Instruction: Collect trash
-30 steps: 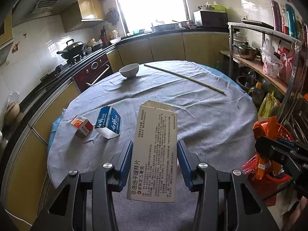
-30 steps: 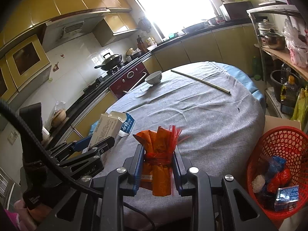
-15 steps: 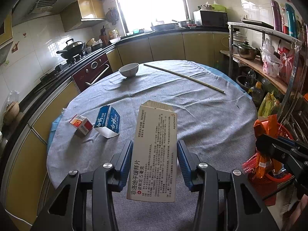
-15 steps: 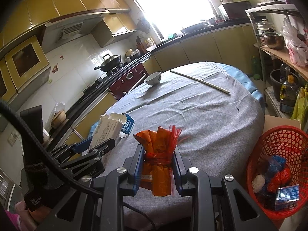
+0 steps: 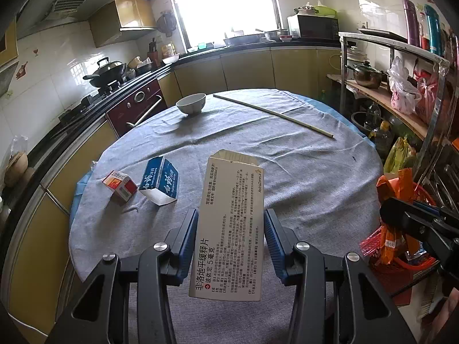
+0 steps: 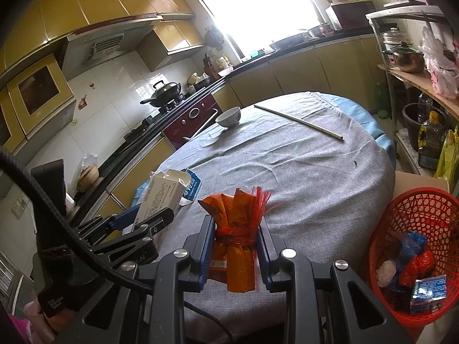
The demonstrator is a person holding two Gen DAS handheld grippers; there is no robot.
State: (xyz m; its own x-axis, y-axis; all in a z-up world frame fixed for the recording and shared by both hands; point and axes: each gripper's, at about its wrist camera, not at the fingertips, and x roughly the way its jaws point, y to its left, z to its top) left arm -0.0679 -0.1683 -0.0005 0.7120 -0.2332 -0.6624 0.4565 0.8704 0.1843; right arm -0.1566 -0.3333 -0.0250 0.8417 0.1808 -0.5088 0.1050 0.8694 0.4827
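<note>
A round table [image 5: 315,189] stands in the middle of the kitchen. On its far side rests a bowl [image 5: 191,103], with a long stick [image 5: 272,114] lying to the bowl's right. Near the table's left edge lie a small box [image 5: 120,185] and, just to its right, a carton [image 5: 159,179], close beside each other. A counter with a stove runs behind and along the left of the table. A shelf rack [image 5: 393,86] stands to the right. A basket [image 6: 416,258] sits off the table's near right edge, with packets inside.
</note>
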